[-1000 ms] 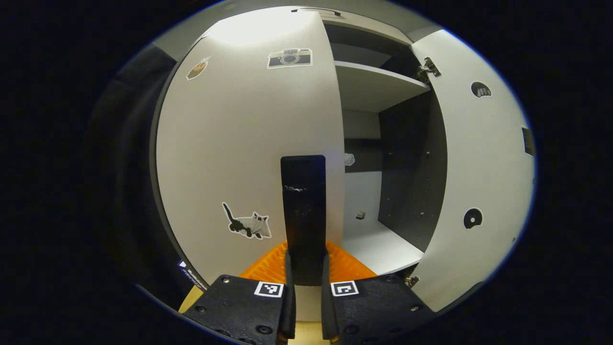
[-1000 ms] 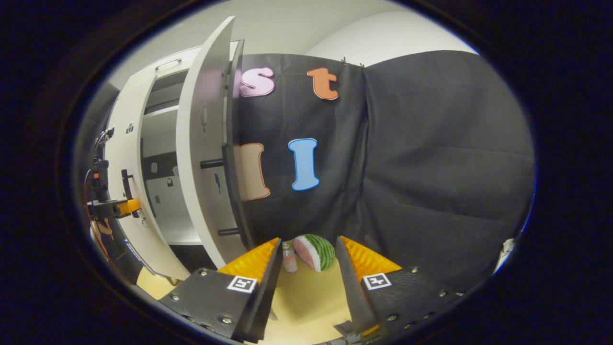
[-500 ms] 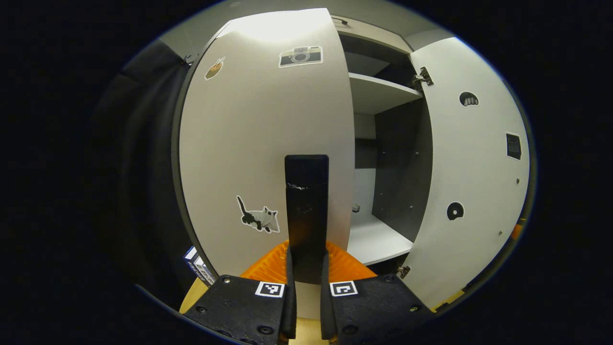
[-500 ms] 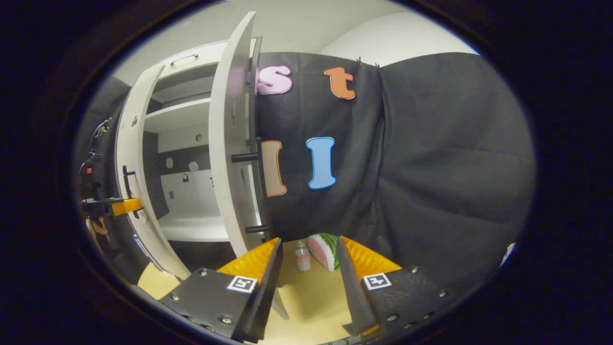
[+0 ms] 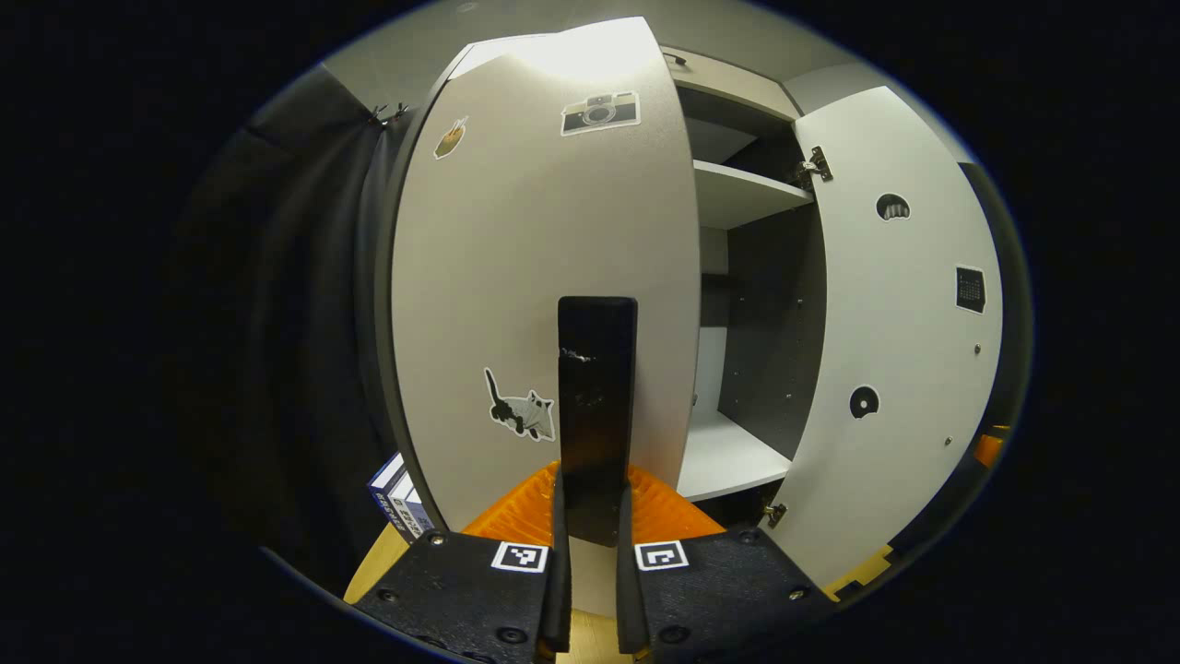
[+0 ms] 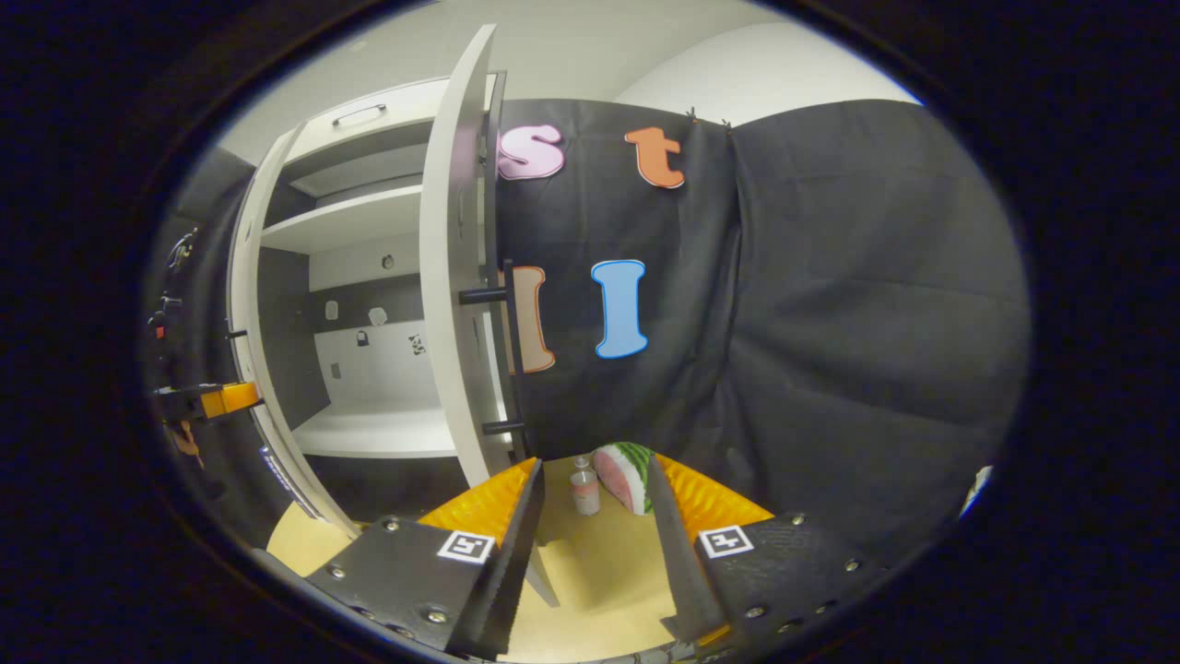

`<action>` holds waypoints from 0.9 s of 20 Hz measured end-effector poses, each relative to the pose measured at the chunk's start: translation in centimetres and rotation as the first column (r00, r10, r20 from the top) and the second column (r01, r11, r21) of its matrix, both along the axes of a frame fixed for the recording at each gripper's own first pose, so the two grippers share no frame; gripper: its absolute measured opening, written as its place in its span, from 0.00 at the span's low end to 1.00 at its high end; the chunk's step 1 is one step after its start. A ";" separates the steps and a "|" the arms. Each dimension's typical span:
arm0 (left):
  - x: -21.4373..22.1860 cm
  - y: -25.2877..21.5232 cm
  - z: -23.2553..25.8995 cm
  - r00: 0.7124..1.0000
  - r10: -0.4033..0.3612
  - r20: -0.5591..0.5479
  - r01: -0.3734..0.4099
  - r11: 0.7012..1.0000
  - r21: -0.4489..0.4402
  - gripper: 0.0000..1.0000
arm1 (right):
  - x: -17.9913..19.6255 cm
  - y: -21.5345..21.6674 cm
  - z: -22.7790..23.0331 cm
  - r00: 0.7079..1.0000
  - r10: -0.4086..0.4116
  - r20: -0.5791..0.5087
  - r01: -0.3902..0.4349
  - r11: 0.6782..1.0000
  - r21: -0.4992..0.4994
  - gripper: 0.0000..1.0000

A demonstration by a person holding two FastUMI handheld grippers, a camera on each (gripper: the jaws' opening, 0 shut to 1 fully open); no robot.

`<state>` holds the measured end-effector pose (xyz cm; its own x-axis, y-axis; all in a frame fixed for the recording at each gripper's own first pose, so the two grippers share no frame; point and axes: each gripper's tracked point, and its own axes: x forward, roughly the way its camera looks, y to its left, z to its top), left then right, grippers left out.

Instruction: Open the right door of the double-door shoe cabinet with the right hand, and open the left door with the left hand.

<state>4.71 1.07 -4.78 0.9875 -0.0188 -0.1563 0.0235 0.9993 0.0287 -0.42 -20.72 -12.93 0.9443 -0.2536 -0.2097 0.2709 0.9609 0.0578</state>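
The left door has swung out a bit more than a moment ago, and the left gripper still has its fingers tight on the flat black handle. The right door is wide open, smooth and white with a thin bar handle. The right gripper hangs free above the counter, fingers apart, holding nothing.

In the left gripper view, the handle hides part of the left door behind it, and the door covers the left half of the cabinet shelf. Beside the door's bottom corner, a small box is half hidden. In the right gripper view, small stickers on the cabinet's back wall are too small to tell.
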 end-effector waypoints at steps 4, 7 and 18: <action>-0.8 0.3 0.0 1.000 0.006 0.000 -0.006 0.999 -0.032 0.20 | -0.4 0.8 -0.5 1.000 0.007 -0.006 -0.007 1.000 0.004 0.66; -1.4 0.7 0.1 1.000 0.014 0.001 -0.014 0.999 -0.041 0.20 | -0.4 1.4 -1.0 1.000 0.015 -0.014 -0.015 1.000 0.015 0.61; -5.1 5.7 0.7 0.991 0.135 0.019 -0.135 0.991 -0.007 0.11 | 0.4 3.8 -2.1 0.998 0.057 -0.014 -0.056 0.996 0.073 0.61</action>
